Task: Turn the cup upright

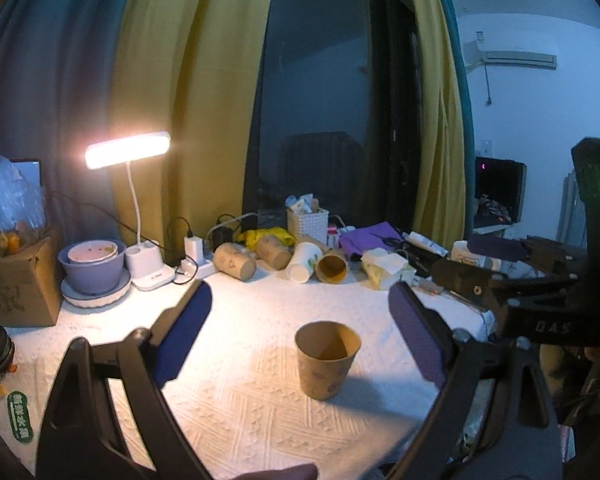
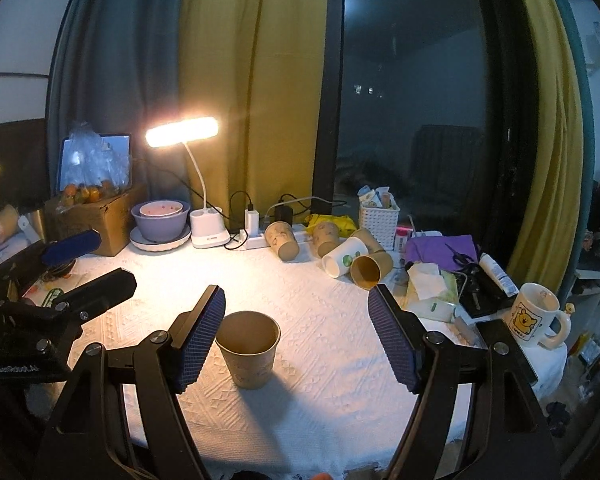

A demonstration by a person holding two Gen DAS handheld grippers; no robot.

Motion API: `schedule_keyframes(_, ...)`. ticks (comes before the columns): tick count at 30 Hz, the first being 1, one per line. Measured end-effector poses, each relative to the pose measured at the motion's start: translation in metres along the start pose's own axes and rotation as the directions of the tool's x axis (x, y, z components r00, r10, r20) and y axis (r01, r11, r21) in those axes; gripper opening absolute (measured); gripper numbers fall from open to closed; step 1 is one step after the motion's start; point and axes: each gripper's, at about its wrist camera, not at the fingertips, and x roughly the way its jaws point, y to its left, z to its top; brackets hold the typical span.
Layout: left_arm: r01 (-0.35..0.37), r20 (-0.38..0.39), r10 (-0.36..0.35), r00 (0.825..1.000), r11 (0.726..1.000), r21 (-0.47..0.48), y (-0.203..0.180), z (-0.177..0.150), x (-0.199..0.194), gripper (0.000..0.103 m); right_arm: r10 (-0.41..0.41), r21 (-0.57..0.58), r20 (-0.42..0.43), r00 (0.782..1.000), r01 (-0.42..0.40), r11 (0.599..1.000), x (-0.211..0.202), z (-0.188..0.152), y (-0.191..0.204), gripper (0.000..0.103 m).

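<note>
A brown paper cup [image 1: 326, 361] stands upright, mouth up, on the white tablecloth [image 1: 240, 400]. My left gripper [image 1: 300, 300] is open and empty, the cup between and just beyond its blue pads. In the right wrist view the same cup [image 2: 249, 354] stands close to the left pad of my open, empty right gripper [image 2: 296, 304], apart from it. The right gripper also shows at the right edge of the left wrist view [image 1: 540, 300]; the left gripper shows at the left of the right wrist view [image 2: 60, 280].
Several paper cups [image 2: 332, 252] lie on their sides at the back. A lit desk lamp [image 2: 182, 131], stacked bowls [image 2: 161, 222], a cardboard box [image 2: 96, 216], a white basket [image 2: 379, 220], tissues [image 2: 428, 284] and a bear mug [image 2: 536, 314] ring the cloth.
</note>
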Motion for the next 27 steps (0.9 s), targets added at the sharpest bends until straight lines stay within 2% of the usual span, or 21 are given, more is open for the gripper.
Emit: schedule_keyframes(27,0.015,-0.012,-0.015,1.000,1.000,-0.010,-0.0030,-0.0039,0.0011,0.091,0.011,-0.004,-0.018,1.000,-0.011,1.000,0.0043,-0.0047,0.0046,0.077)
